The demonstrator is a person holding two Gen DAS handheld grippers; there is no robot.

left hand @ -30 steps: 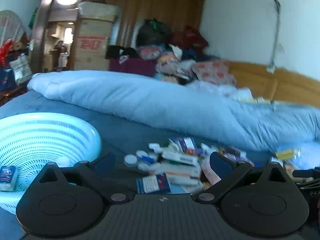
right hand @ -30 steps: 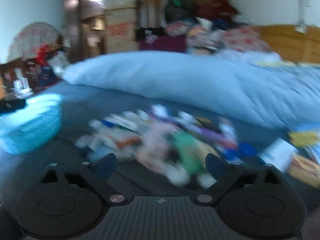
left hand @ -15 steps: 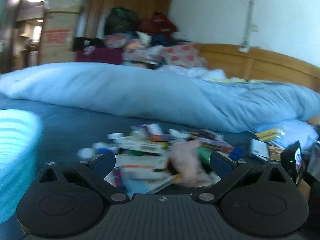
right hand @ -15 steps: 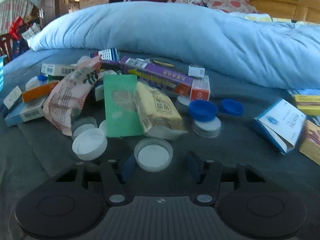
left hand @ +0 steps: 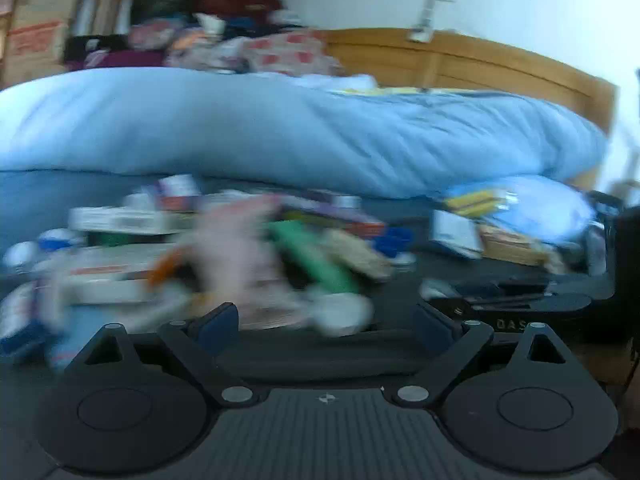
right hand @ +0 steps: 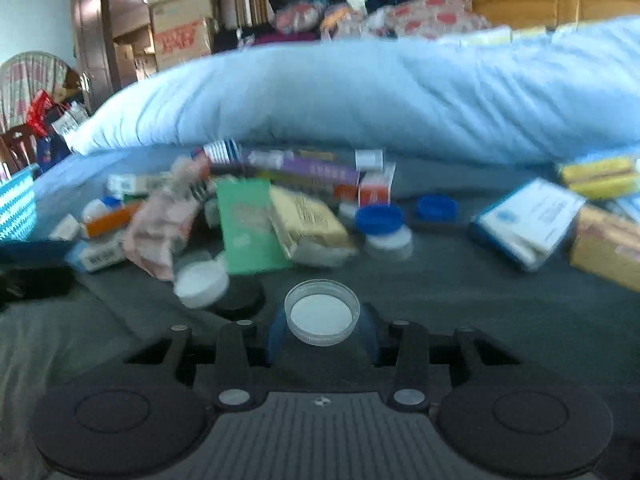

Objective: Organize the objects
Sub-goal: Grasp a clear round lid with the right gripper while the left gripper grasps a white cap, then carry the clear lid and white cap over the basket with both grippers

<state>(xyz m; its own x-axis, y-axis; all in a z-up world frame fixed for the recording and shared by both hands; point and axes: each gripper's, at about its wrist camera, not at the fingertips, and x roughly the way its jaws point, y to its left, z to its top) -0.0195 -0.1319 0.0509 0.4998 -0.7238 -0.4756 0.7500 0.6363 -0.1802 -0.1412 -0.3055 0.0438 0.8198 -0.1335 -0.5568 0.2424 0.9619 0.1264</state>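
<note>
The right gripper (right hand: 322, 338) is clamped on a clear plastic lid (right hand: 322, 317): the two blue fingers (right hand: 276, 336) press its left and right sides, and the lid lies with its open side up, white inside, between the fingertips and just in front of the gripper body. Under it is the dark grey bed sheet (right hand: 460, 292).

The left gripper (left hand: 326, 320) has its fingers wide apart, w/ nothing between them. Its view is blurred, so details of the pile there cannot be told. The right gripper's body shows in this view at the right side, low on the sheet.

Just beyond the lid, to the left, lies a white cap (right hand: 200, 282), next to a dark round disc (right hand: 240, 298). Behind them is the pile: a pink packet (right hand: 160, 228), a green packet (right hand: 246, 226), a yellow-beige packet (right hand: 310, 226) leaning over the green one, a purple box (right hand: 316, 170), an orange & white box (right hand: 110, 224) and a small red & white box (right hand: 374, 190). To the right of the pile are a blue cap (right hand: 378, 218) on a white cap, a 2nd blue cap (right hand: 436, 206), then a blue & white box (right hand: 528, 220), well apart from the lid. A yellow box (right hand: 600, 176) lies further right.

A rolled light blue blanket (right hand: 360, 96) crosses the bed behind the pile. At the left edge is part of a turquoise basket (right hand: 16, 204). Cardboard boxes (right hand: 180, 20) stand at the back; red print on one, not readable. Labels on packets are too blurred to read.
</note>
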